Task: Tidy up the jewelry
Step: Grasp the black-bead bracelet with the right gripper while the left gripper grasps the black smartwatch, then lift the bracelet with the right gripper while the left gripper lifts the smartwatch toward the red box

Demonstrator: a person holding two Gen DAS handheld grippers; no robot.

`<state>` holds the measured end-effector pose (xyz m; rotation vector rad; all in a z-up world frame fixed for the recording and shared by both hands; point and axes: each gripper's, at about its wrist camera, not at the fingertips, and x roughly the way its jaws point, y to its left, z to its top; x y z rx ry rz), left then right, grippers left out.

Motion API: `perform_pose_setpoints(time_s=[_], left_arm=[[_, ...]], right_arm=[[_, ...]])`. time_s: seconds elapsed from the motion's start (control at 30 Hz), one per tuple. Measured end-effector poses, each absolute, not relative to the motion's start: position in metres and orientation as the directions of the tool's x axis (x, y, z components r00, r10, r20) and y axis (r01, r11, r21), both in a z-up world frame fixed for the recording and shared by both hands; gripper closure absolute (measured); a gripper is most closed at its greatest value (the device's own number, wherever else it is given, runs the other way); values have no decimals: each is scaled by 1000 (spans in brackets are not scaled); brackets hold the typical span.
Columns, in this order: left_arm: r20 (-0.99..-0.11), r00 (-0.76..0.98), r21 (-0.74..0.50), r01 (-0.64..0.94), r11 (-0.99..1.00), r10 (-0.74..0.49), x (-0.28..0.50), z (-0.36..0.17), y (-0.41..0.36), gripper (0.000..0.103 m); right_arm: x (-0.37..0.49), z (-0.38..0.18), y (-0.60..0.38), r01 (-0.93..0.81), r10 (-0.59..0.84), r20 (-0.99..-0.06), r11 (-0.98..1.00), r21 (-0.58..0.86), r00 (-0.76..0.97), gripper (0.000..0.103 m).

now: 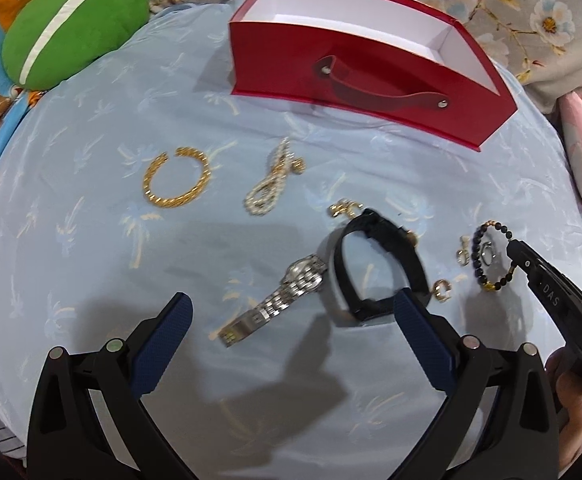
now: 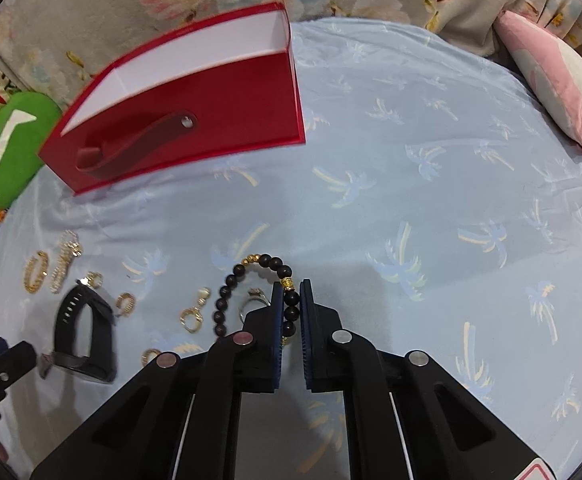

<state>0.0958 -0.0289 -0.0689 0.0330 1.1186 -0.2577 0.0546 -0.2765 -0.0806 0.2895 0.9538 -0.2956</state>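
An open red box (image 1: pixel 355 68) with a white inside stands at the back of the blue cloth; it also shows in the right wrist view (image 2: pixel 195 120). My left gripper (image 1: pixel 291 316) is open above a silver watch (image 1: pixel 279 300) and a black watch (image 1: pixel 375 264). My right gripper (image 2: pixel 291 304) is shut on the black bead bracelet (image 2: pixel 227 292), which also shows in the left wrist view (image 1: pixel 479 240), with the gripper (image 1: pixel 521 258) at its right side. A gold bangle (image 1: pixel 177 180), a pearl string (image 1: pixel 269 186) and small gold rings (image 1: pixel 441 290) lie on the cloth.
A green cushion (image 1: pixel 71 24) lies at the back left. A pink plush (image 2: pixel 559 80) lies at the back right. A silver ring (image 2: pixel 253 300) lies inside the bead bracelet. The blue palm-print cloth (image 2: pixel 431 220) stretches to the right.
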Motion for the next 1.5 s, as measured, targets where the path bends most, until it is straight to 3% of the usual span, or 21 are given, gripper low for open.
perform_pose_setpoints(time_s=[0.33,0.7,0.83,0.87,0.9,1.5], left_arm=[[-885,426,-70,274,959,-187,109,-79,-65,8],[-904,386,-43,344,938,-183,117,-94,-85,54],[-904,371,-73,352,933,-211,117,-93,-84,83],[-904,368,-82,355,931,-219,116,-92,-83,95],[-902,362,-97,358,929,-234,116,-90,-82,98],[-769,483,-205,434,877,-419,82,2,-62,103]], right_arm=[[44,-48,-273,339,-69,-783,922,187,618,96],[37,-44,-276,337,-49,-781,918,211,623,96],[37,-46,-275,334,-40,-783,917,217,621,96],[37,-46,-274,331,-38,-783,918,218,621,96],[37,-46,-273,327,-36,-782,920,217,622,96],[29,-1,-245,232,-1,-717,947,224,697,96]])
